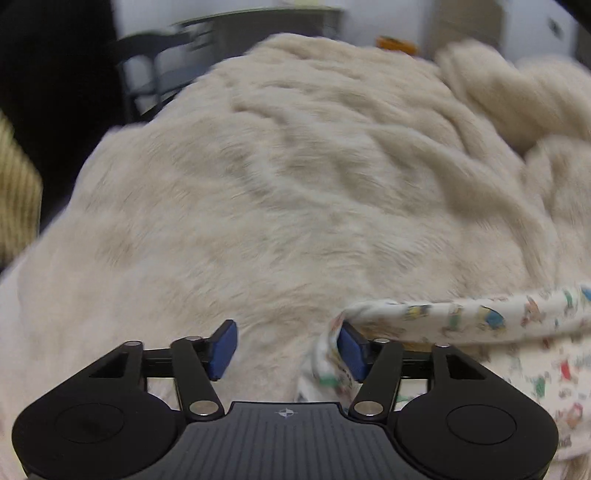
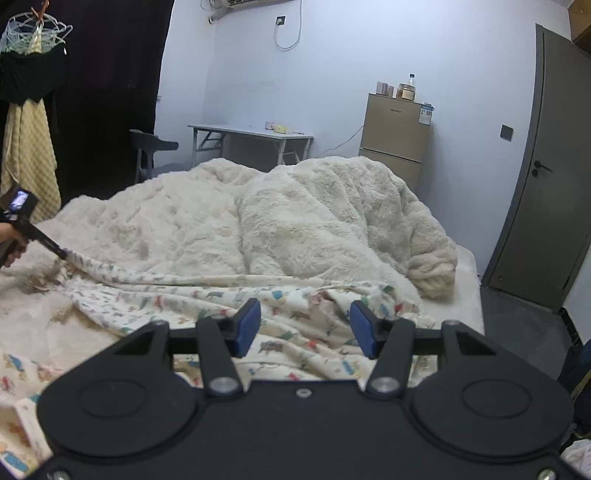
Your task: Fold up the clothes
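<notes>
Looked like a home bedroom to me: bed (image 2: 467, 295) under a fluffy cream blanket (image 2: 295, 221), small fridge (image 2: 395, 140) with jars on top, folding desk (image 2: 251, 134) and chair (image 2: 151, 147) by the wall, grey door (image 2: 546, 166), laundry on a hanger rack (image 2: 33, 40).

The left wrist camera sits low and very close over the fluffy cream blanket (image 1: 295, 177), looking forward along the left gripper (image 1: 284, 350) across the bed toward a grey folding table (image 1: 258, 22) and dark chair (image 1: 147, 55) at the far wall; the view is motion-blurred. The right wrist camera rides higher and farther back, facing over the right gripper (image 2: 301, 328) down the bed's length toward the white wall, small fridge (image 2: 395, 136) and grey door (image 2: 546, 166). Both views share the blanket, the cartoon-print garment (image 2: 288, 306), the table and chair. The right view also catches the left gripper at its left edge.
</notes>
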{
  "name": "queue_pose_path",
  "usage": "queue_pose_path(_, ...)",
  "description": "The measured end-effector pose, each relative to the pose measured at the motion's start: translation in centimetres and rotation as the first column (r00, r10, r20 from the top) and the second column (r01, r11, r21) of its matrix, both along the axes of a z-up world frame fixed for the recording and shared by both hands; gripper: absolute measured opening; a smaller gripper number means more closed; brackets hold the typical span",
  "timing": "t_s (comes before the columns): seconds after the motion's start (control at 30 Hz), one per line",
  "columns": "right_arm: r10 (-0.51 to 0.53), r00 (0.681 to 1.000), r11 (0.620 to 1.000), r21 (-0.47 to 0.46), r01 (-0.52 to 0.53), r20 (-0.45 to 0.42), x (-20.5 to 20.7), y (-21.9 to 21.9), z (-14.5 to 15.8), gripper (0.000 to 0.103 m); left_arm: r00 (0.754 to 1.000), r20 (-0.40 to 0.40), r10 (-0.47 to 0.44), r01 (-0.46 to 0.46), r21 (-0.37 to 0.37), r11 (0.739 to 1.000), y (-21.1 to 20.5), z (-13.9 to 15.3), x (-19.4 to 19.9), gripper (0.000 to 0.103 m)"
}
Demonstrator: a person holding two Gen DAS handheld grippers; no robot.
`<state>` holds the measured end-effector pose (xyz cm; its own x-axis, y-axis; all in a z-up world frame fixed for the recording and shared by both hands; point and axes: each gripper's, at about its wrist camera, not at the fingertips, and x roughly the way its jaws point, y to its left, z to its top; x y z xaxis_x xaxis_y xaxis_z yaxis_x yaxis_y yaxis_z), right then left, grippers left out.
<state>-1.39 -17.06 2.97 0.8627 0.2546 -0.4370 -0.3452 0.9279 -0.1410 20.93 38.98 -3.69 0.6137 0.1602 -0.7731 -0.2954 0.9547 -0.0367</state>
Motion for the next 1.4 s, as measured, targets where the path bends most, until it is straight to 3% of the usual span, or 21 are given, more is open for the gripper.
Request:
queue_pose_path(0.1,0.007,1.0,1.0,0.0,-0.007,0.008,0.0,0.3,0.5,0.052,0.987,0.096,0.127,-0.127,-0.007,0.992,3.1,1.8,-1.8,0.042)
queue_pose_path(0.17,0.017,1.0,1.0,-0.004,-0.017,0.013,0.0,0.7,0.6,0.052,0.983,0.154,0.098,-0.087,-0.077,0.993,3.8,2.5,-2.4,0.042)
queue_pose_path(0.2,0.024,1.0,1.0,-0.01,-0.024,0.013,0.2,0.9,0.6,0.053,0.987,0.155,0.041,-0.026,-0.098,0.995,3.5,2.9,-2.6,0.044)
queue_pose_path(0.27,0.044,0.999,0.998,-0.034,-0.044,0.007,0.9,1.4,0.6,0.053,0.987,0.133,-0.091,0.102,-0.078,0.992,2.0,3.0,-3.1,0.049)
queue_pose_path(0.33,0.058,0.998,0.995,-0.079,-0.058,0.0,2.0,1.7,0.5,0.053,0.967,0.034,-0.254,0.255,-0.018,0.967,-0.8,2.1,-3.3,0.056)
queue_pose_path(0.37,0.063,0.998,0.993,-0.105,-0.063,-0.003,2.6,1.9,0.4,0.053,0.96,-0.004,-0.282,0.281,-0.013,0.959,-1.5,1.4,-3.4,0.058)
queue_pose_path(0.43,0.079,0.997,0.983,-0.166,-0.078,-0.005,4.1,2.1,0.0,0.054,0.956,-0.047,-0.289,0.287,-0.032,0.957,-2.2,-0.5,-3.4,0.061)
queue_pose_path(0.57,0.131,0.991,0.949,-0.283,-0.136,-0.037,8.1,2.8,-1.4,0.057,0.975,-0.018,-0.22,0.213,-0.185,0.96,-1.3,-4.0,-2.9,0.062)
queue_pose_path(0.63,0.167,0.984,0.927,-0.33,-0.179,-0.066,9.7,3.6,-2.2,0.057,0.977,0.009,-0.214,0.213,-0.16,0.964,-1.5,-4.8,-3.2,0.062)
queue_pose_path(0.77,0.258,0.956,0.891,-0.348,-0.291,-0.14,12.9,5.0,-3.1,0.057,0.961,0.03,-0.276,0.276,0.004,0.961,-2.8,-4.8,-2.2,0.061)
queue_pose_path(0.87,0.302,0.93,0.868,-0.343,-0.359,-0.209,15.2,5.9,-3.4,0.055,0.928,-0.002,-0.374,0.37,0.138,0.919,-3.7,-4.6,-1.0,0.061)
queue_pose_path(0.97,0.325,0.898,0.845,-0.334,-0.417,-0.298,18.1,6.7,-3.9,0.051,0.871,-0.044,-0.489,0.485,0.234,0.843,-4.6,-4.8,0.1,0.06)
queue_pose_path(1.07,0.328,0.862,0.831,-0.316,-0.458,-0.387,20.1,6.8,-5.0,0.043,0.818,-0.077,-0.57,0.565,0.29,0.772,-5.3,-5.3,0.6,0.043)
queue_pose_path(1.13,0.351,0.83,0.827,-0.273,-0.492,-0.434,20.5,6.5,-5.6,0.014,0.802,-0.08,-0.593,0.586,0.307,0.75,-5.4,-5.6,1.2,0.014)
queue_pose_path(1.17,0.36,0.822,0.827,-0.257,-0.5,-0.44,20.5,6.4,-5.7,0.008,0.799,-0.081,-0.596,0.59,0.297,0.751,-5.3,-5.7,1.5,0.002)
queue_pose_path(1.2,0.37,0.82,0.826,-0.248,-0.506,-0.437,20.3,6.3,-5.7,0.0,0.796,-0.073,-0.601,0.595,0.277,0.755,-5.0,-5.6,1.7,0.001)
queue_pose_path(1.3,0.397,0.856,0.824,-0.282,-0.491,-0.33,19.1,5.8,-4.1,0.0,0.808,-0.009,-0.589,0.571,0.262,0.778,-3.7,-3.7,2.1,0.001)
queue_pose_path(1.4,0.381,0.895,0.877,-0.216,-0.429,-0.234,19.4,4.4,-1.1,0.0,0.841,0.077,-0.536,0.505,0.244,0.828,-1.8,-0.9,2.8,0.001)
